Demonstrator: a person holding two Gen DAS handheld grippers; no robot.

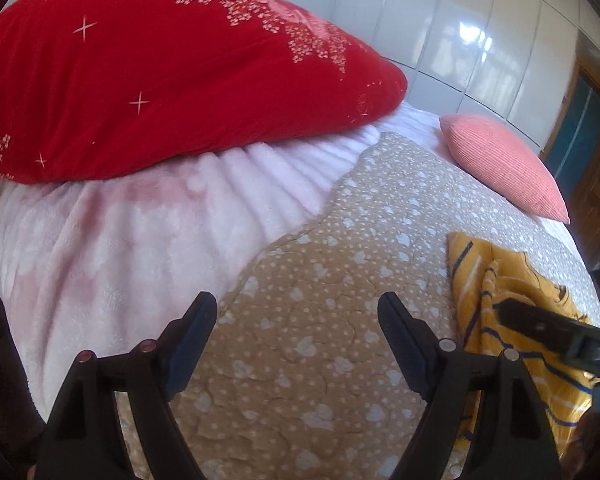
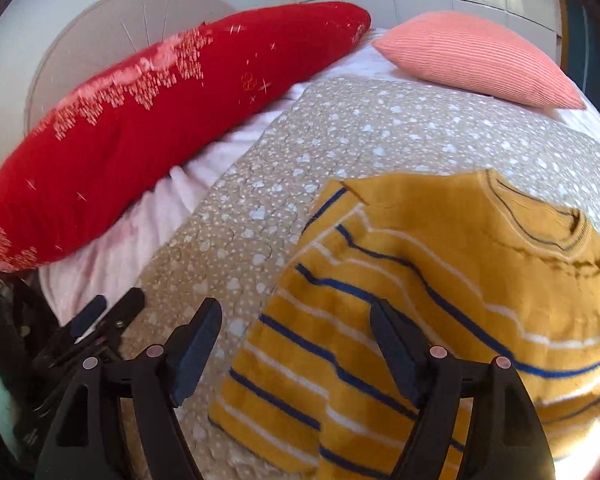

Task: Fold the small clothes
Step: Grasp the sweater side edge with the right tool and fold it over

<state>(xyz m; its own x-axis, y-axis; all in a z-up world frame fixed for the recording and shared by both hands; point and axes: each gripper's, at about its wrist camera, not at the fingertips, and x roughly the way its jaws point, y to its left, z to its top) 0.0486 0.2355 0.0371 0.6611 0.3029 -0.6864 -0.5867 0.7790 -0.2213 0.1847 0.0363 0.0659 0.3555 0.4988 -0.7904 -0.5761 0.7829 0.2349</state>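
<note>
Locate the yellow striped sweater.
The sweater lies on the beige quilt, filling the lower right of the right wrist view, below the pink pillow; the left wrist view catches it at the right edge.

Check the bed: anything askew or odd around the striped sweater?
The yellow striped sweater lies partly folded and crooked on the heart-print quilt: its left sleeve is doubled over the body, and the edges are skewed. Wrinkles bunch below the collar. Both tongs are open and empty. No damage or spills show.

Two close downward views, shared bedspread (image 1: pixel 300 360)
</note>
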